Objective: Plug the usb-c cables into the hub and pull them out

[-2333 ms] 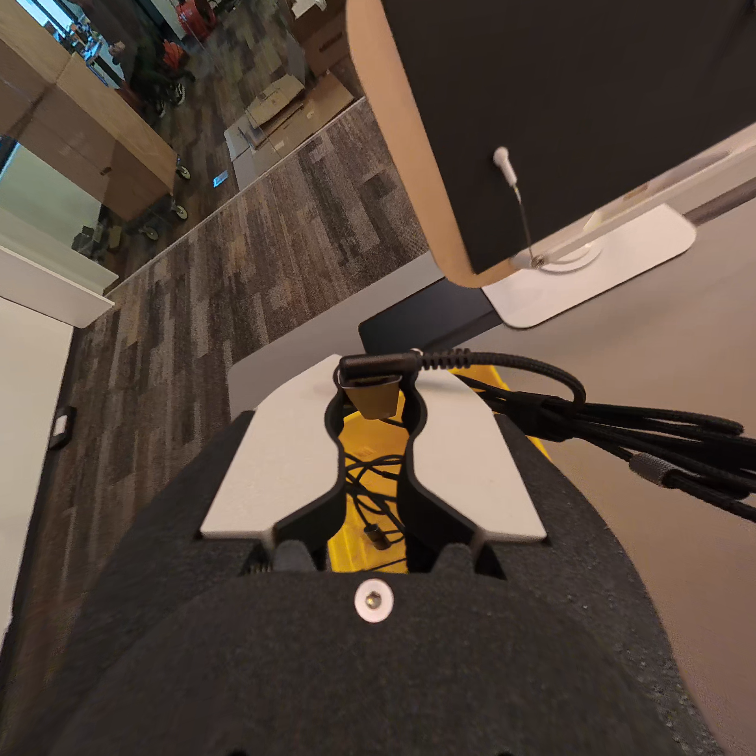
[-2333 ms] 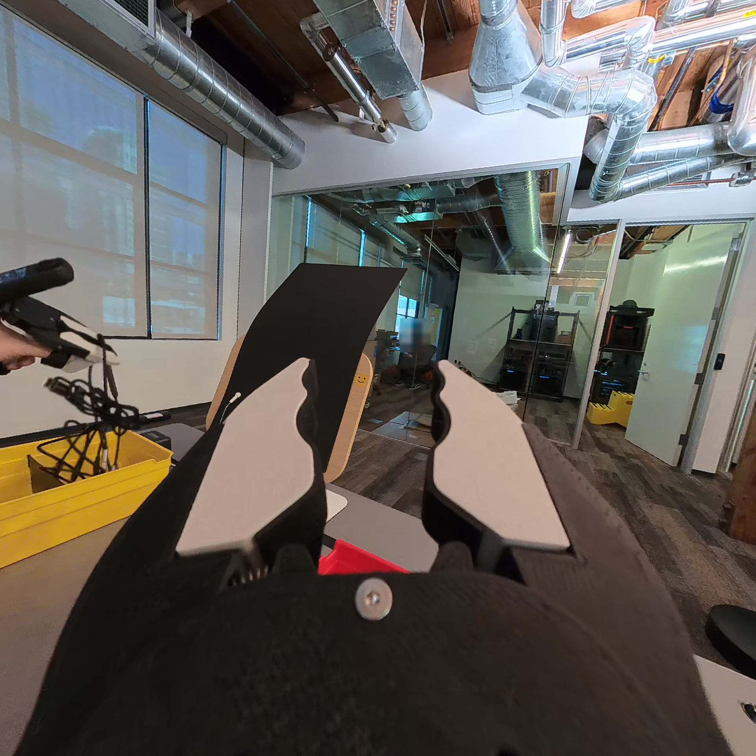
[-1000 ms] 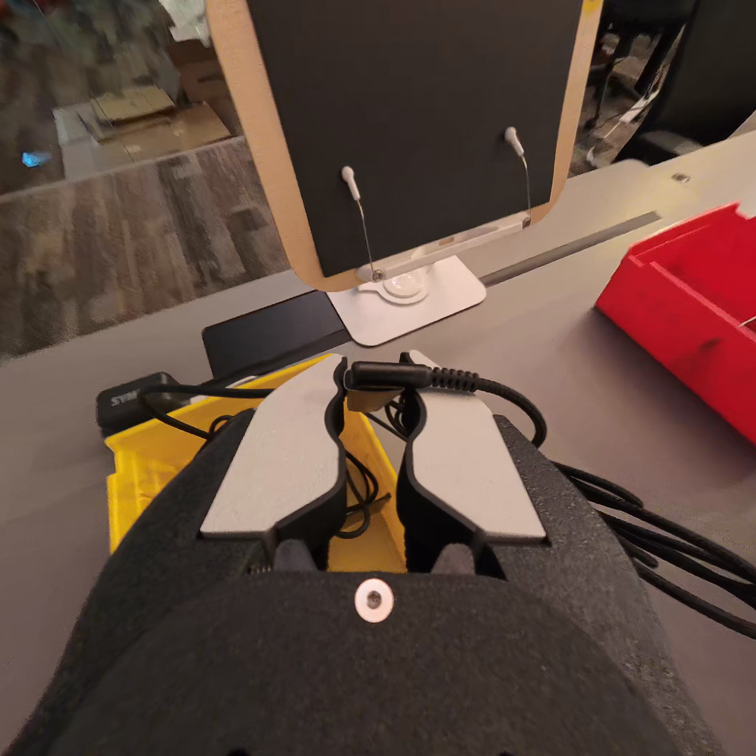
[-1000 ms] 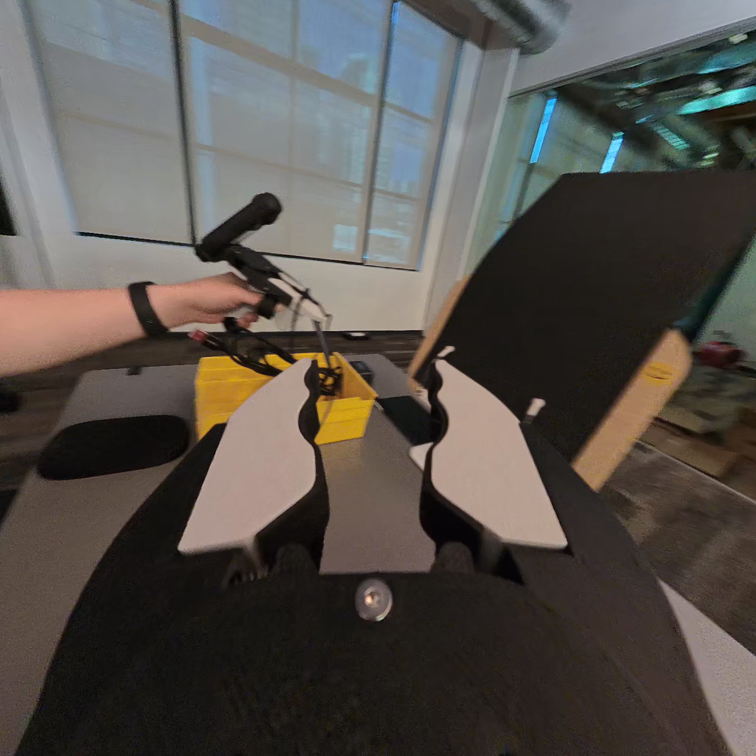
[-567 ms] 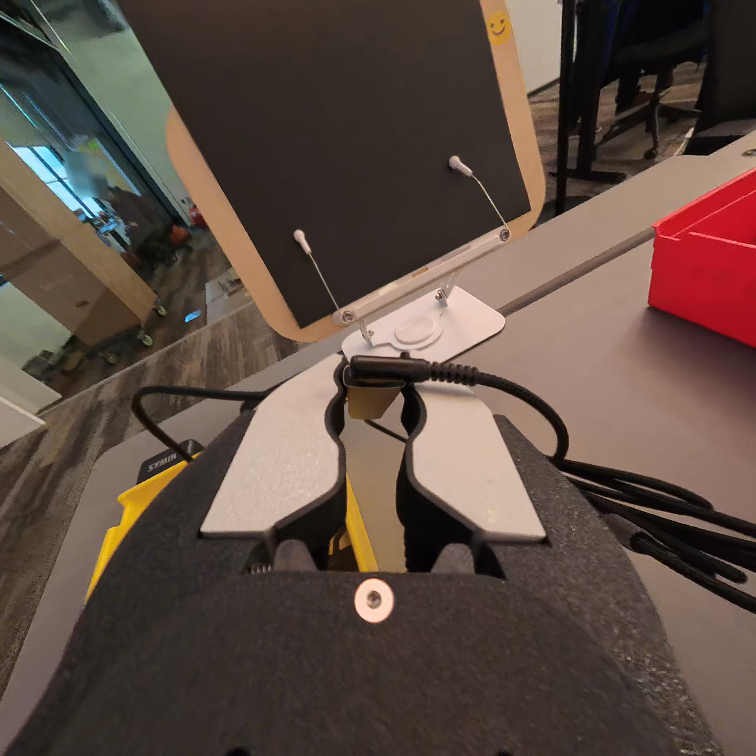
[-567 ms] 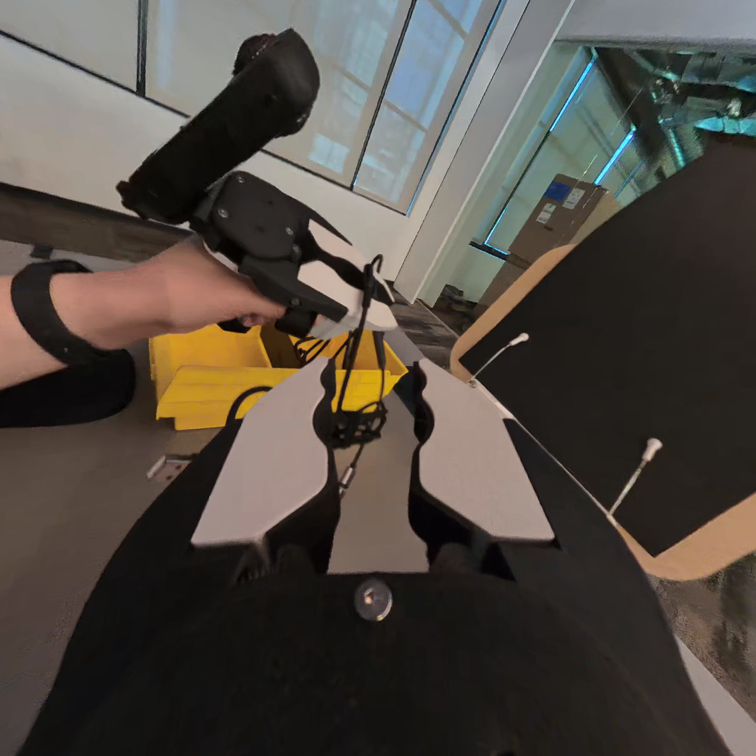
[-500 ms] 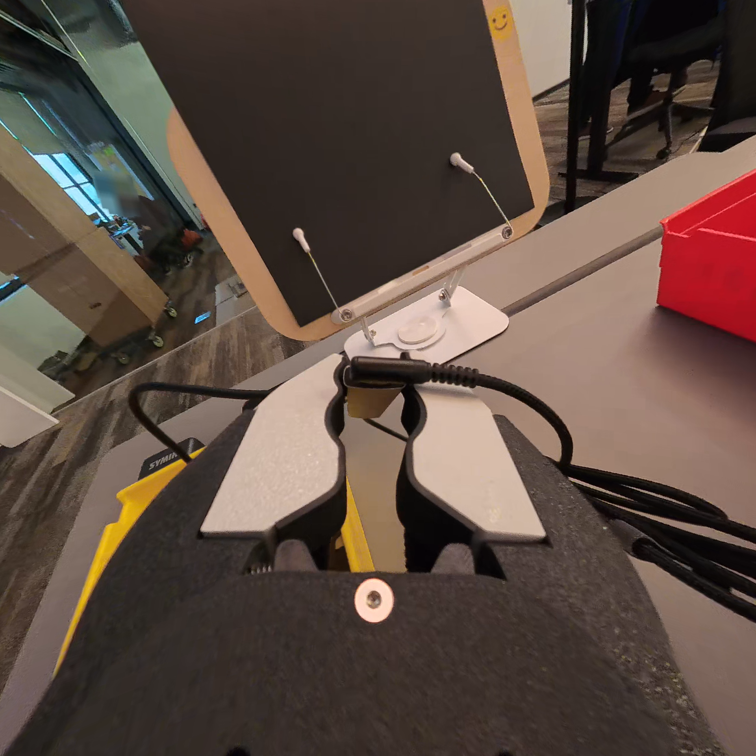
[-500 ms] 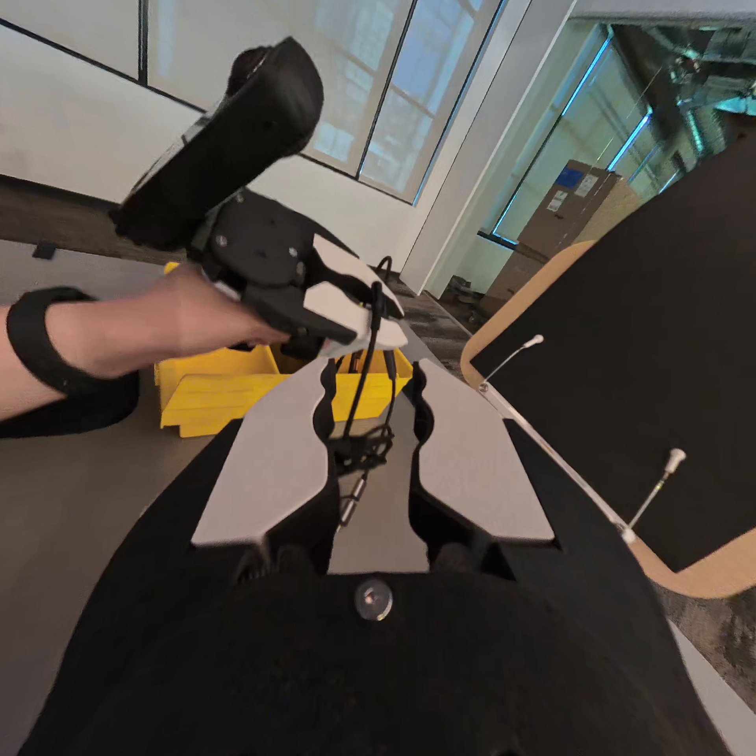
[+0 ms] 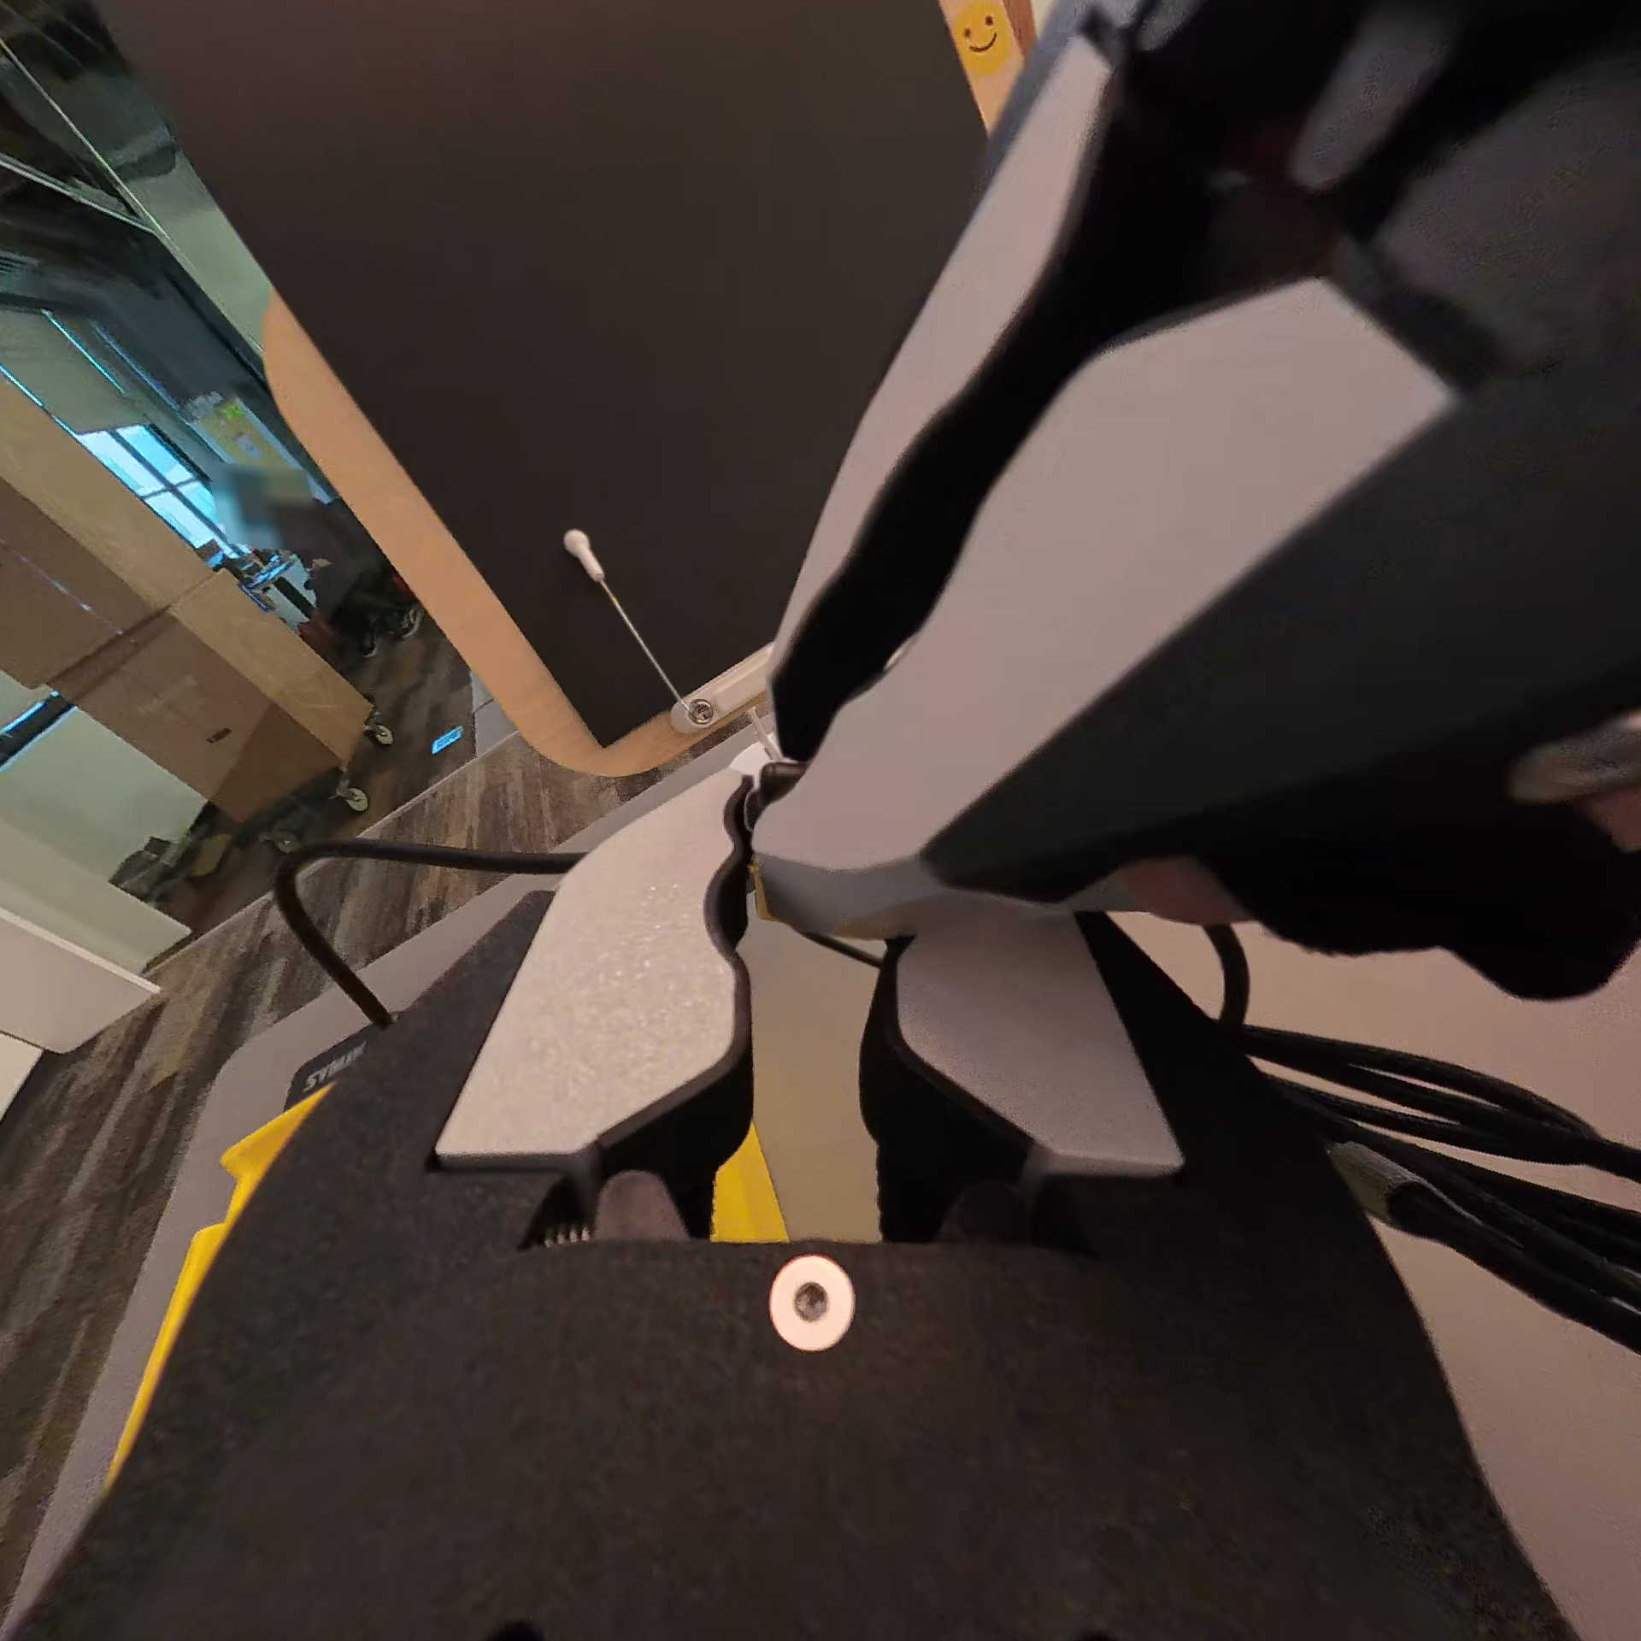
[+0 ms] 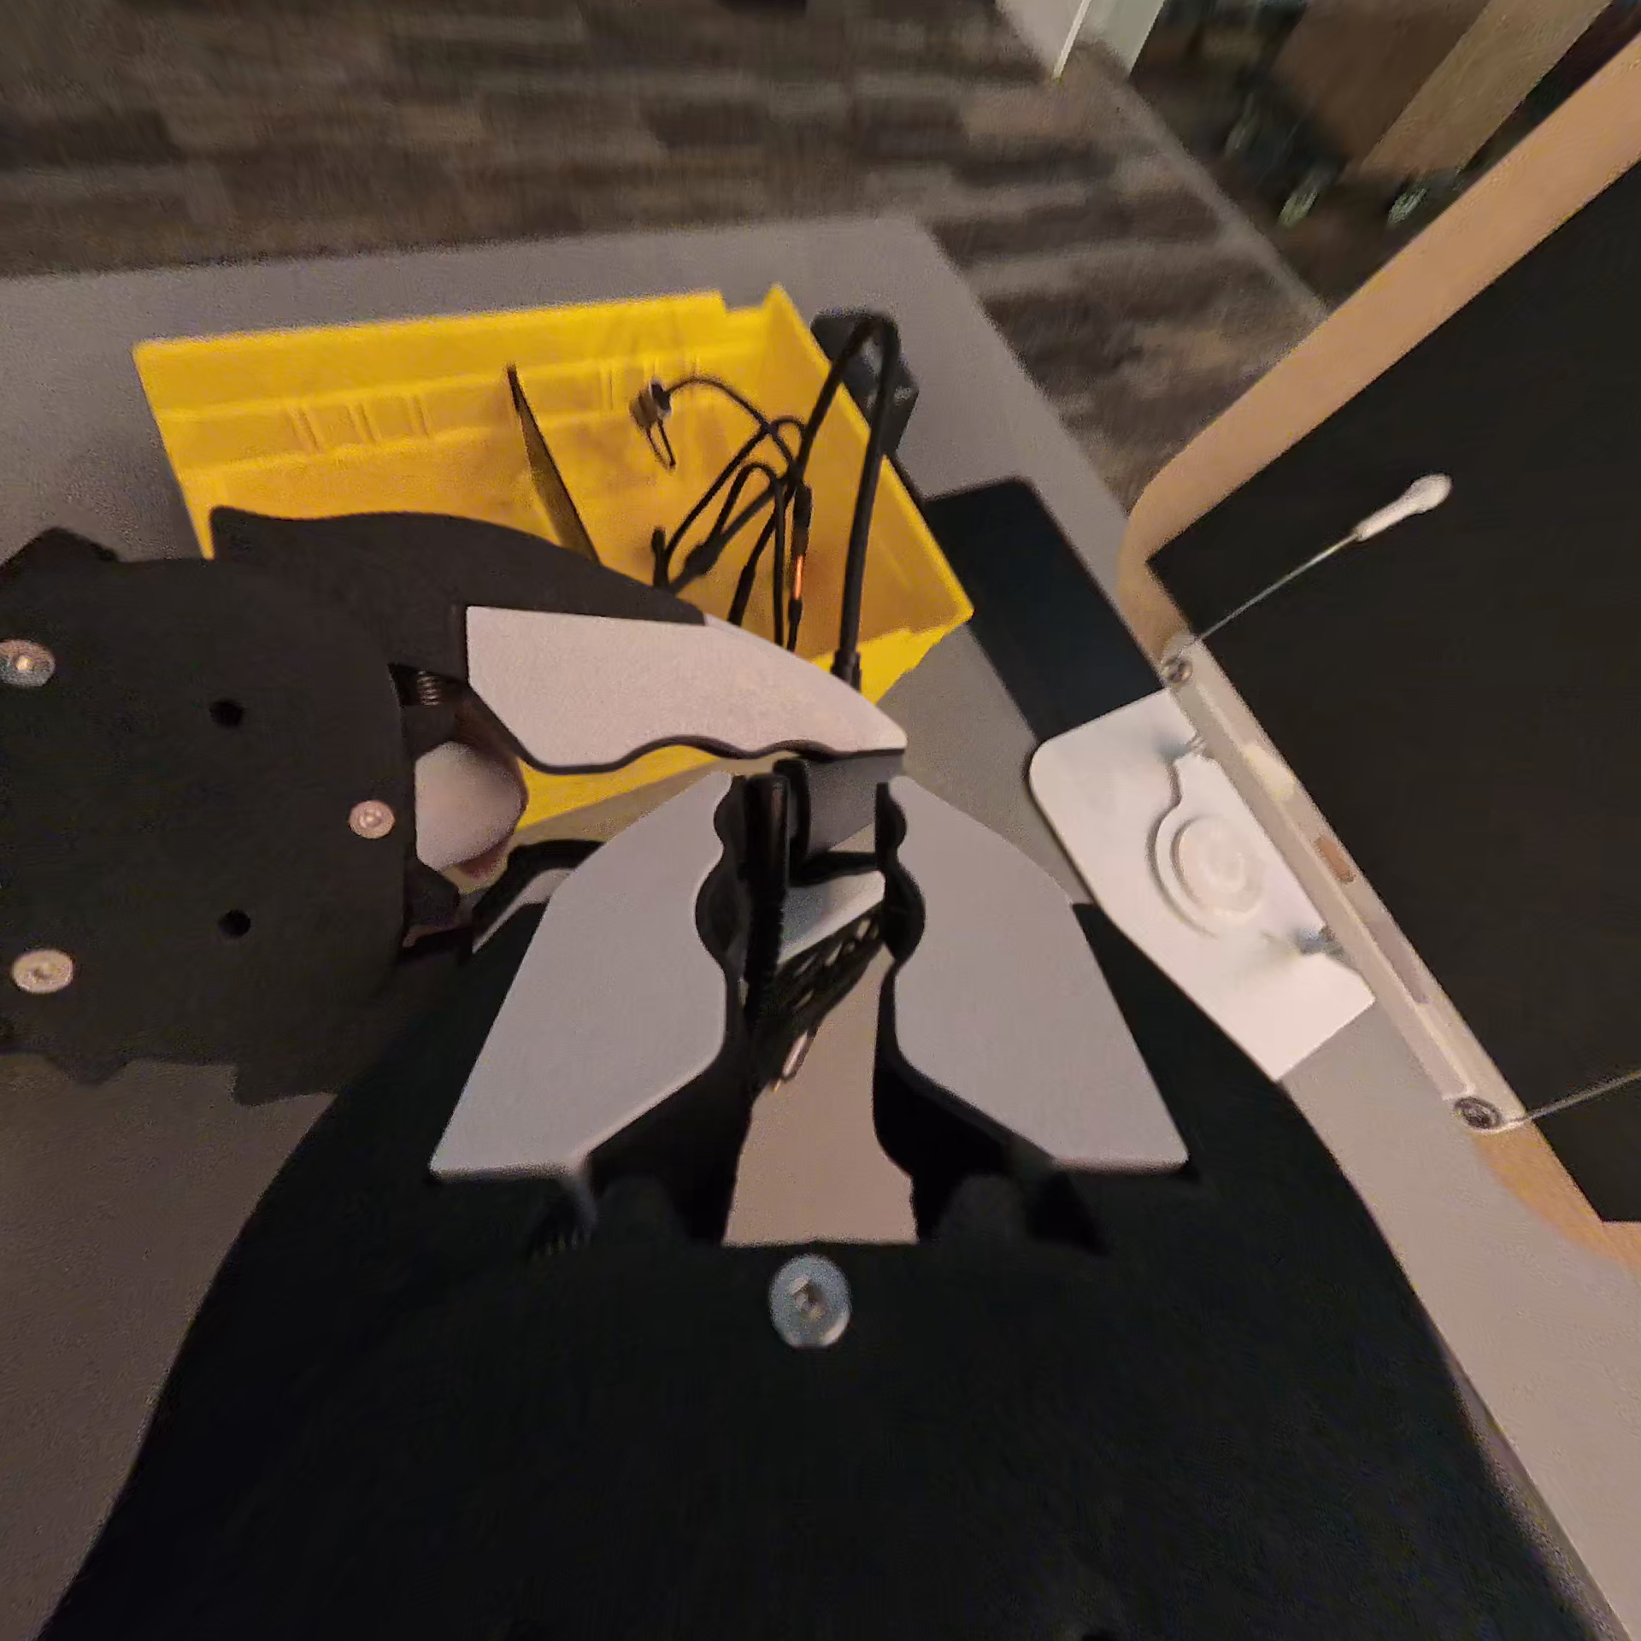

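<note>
My left gripper (image 9: 804, 852) is shut on the plug (image 9: 771, 786) of a black braided cable, held above the grey table (image 9: 1510, 1465). My right gripper (image 9: 781, 764) reaches in from the upper right and covers the left's right fingertip. In the right wrist view, my right gripper (image 10: 804, 817) has its fingers on either side of the black cable (image 10: 764, 870) just behind the plug. The cable lies against the left finger (image 10: 622, 959), with a gap to the right finger. The left gripper (image 10: 799, 764) comes in from the left.
A yellow bin (image 10: 444, 426) with several loose black cables (image 10: 737, 497) stands behind the grippers. A small black box (image 10: 875, 373) with a cable sits at its far corner. A black board on a white stand (image 10: 1199, 852) is to the right. A cable bundle (image 9: 1465, 1145) trails right. Only a small space, under 4 cm, lies between the two pairs of fingers.
My right gripper swung down over the left gripper's tips and its jaws narrowed around the hanging cable. The left gripper kept hold of the plug throughout.
</note>
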`<action>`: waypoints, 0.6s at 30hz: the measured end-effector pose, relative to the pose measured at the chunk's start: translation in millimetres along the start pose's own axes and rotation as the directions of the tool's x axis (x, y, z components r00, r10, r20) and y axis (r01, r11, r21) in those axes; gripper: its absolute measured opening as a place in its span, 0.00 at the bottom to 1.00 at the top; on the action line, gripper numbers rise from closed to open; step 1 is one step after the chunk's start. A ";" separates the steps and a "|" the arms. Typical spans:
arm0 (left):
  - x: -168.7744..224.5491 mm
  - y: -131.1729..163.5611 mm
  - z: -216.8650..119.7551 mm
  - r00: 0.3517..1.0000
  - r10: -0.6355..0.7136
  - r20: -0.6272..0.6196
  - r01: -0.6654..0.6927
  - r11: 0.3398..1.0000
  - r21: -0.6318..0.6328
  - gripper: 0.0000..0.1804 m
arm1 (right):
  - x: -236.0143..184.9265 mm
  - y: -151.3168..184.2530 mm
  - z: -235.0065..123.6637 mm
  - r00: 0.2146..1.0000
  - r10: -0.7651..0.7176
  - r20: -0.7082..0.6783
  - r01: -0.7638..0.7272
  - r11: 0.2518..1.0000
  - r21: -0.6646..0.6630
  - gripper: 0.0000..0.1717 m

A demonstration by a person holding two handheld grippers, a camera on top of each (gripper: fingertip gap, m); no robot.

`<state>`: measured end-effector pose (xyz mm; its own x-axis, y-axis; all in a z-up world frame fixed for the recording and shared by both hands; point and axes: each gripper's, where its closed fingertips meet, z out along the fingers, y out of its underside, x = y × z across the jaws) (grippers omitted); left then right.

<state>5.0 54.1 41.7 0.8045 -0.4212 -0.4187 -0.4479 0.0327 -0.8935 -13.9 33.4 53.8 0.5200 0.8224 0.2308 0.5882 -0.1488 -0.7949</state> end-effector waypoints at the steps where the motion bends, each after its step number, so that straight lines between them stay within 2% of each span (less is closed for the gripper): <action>1: 1.2 0.4 0.5 1.000 0.013 0.002 -0.013 1.000 -0.003 0.13 | -0.3 2.6 0.9 1.000 0.004 0.011 -0.004 0.999 -0.041 0.15; 4: 4.4 1.7 0.4 0.998 0.059 0.002 -0.058 0.998 -0.022 0.13 | -1.3 8.9 4.0 1.000 -0.007 0.021 0.009 0.994 -0.113 0.07; 6: 8.0 3.5 0.4 0.996 0.092 -0.022 -0.093 0.995 -0.039 0.13 | -0.2 13.2 4.8 0.999 -0.032 0.008 0.033 0.990 -0.138 0.06; 8: 14.4 3.0 -2.6 0.990 0.106 -0.093 -0.110 0.993 -0.046 0.20 | 3.0 16.5 4.3 0.999 -0.039 -0.001 0.038 0.989 -0.141 0.06; 10: 22.6 7.5 -16.0 0.960 0.154 -0.233 -0.178 0.980 -0.085 0.27 | 12.0 19.7 1.9 0.999 -0.028 -0.022 0.025 0.991 -0.129 0.06; 12: 3.9 14.3 -35.3 0.948 0.188 -0.256 -0.232 0.960 -0.157 0.29 | 17.9 22.4 -2.0 1.000 0.003 -0.002 -0.003 0.994 -0.111 0.06; 13: -5.4 15.7 -46.8 0.946 0.170 -0.276 -0.220 0.961 -0.165 0.28 | 18.9 23.1 -4.5 1.000 0.019 0.021 -0.017 0.995 -0.102 0.06; 16: -33.7 11.7 -74.0 0.950 0.012 -0.313 -0.054 0.991 -0.125 0.25 | 19.3 19.3 -15.4 0.994 0.055 0.097 -0.049 0.997 -0.065 0.06; 18: -60.6 17.4 -84.0 0.961 -0.063 -0.268 0.033 0.993 -0.115 0.23 | 24.2 14.2 -23.8 0.993 0.049 0.104 -0.044 0.998 -0.047 0.06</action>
<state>-84.3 4.1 65.1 0.6969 -0.6503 -0.3024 -0.4627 -0.0855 -0.8824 21.8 38.2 61.5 0.4809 0.8668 0.1318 0.5930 -0.2108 -0.7771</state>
